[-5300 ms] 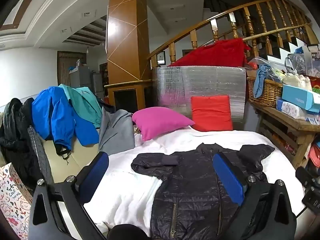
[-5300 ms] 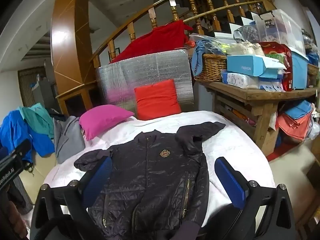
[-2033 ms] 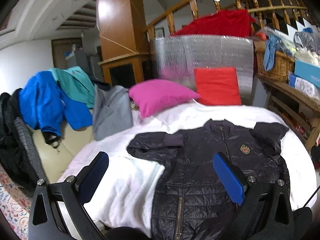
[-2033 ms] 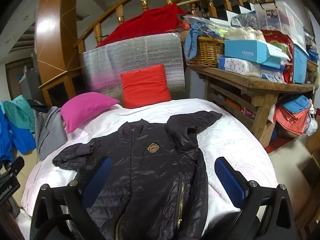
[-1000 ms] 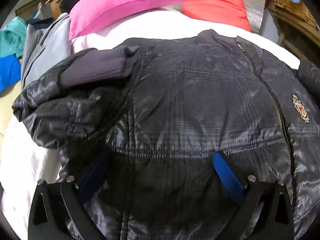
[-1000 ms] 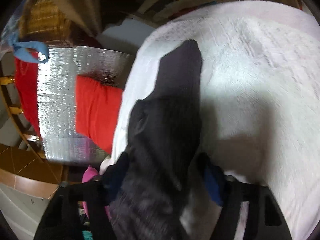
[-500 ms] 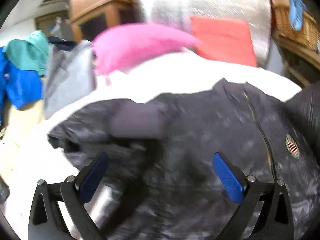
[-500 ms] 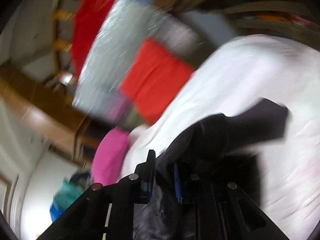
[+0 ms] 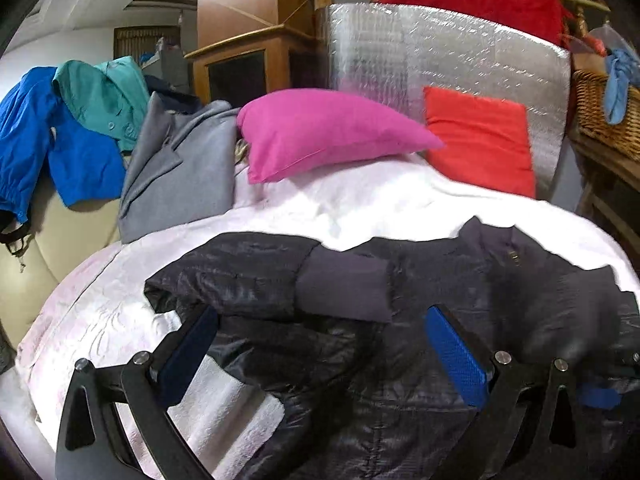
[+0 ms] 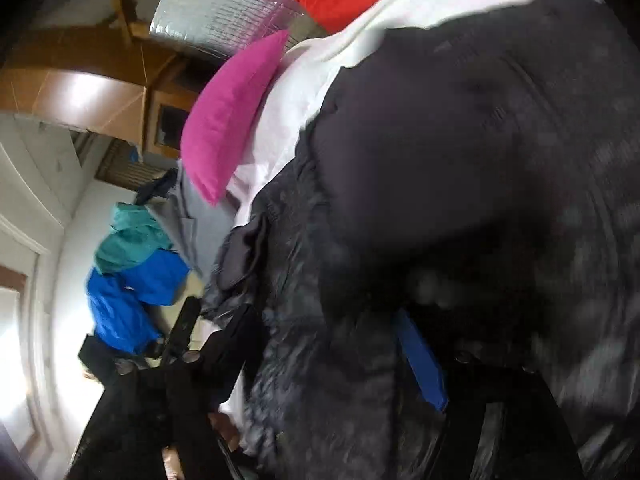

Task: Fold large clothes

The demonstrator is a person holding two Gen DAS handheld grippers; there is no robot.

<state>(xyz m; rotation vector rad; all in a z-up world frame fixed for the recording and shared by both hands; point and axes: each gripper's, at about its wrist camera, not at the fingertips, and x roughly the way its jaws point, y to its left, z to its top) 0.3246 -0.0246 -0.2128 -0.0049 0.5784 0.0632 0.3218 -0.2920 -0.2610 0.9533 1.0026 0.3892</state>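
Note:
A black quilted jacket (image 9: 360, 344) lies front up on a white bed cover (image 9: 120, 304). Its left sleeve (image 9: 280, 276) is folded across the chest. My left gripper (image 9: 320, 352) is open just above the jacket's left side and holds nothing. My right gripper (image 10: 332, 344) is rolled on its side and shut on the jacket's right sleeve (image 10: 420, 168), which it holds over the jacket body. One blue pad (image 10: 420, 360) shows and the other finger is buried in fabric. The right gripper also shows at the lower right edge of the left wrist view (image 9: 600, 392).
A pink pillow (image 9: 320, 128) and a red cushion (image 9: 480, 140) lean at the bed's head against a silver foil panel (image 9: 420, 52). Grey (image 9: 176, 168), teal (image 9: 104, 96) and blue (image 9: 40, 132) jackets hang over a sofa at left. A wicker basket (image 9: 608, 120) stands at right.
My right gripper closed on the right sleeve and has carried it left over the jacket's chest. My left gripper lifted and drew back from the jacket, still open.

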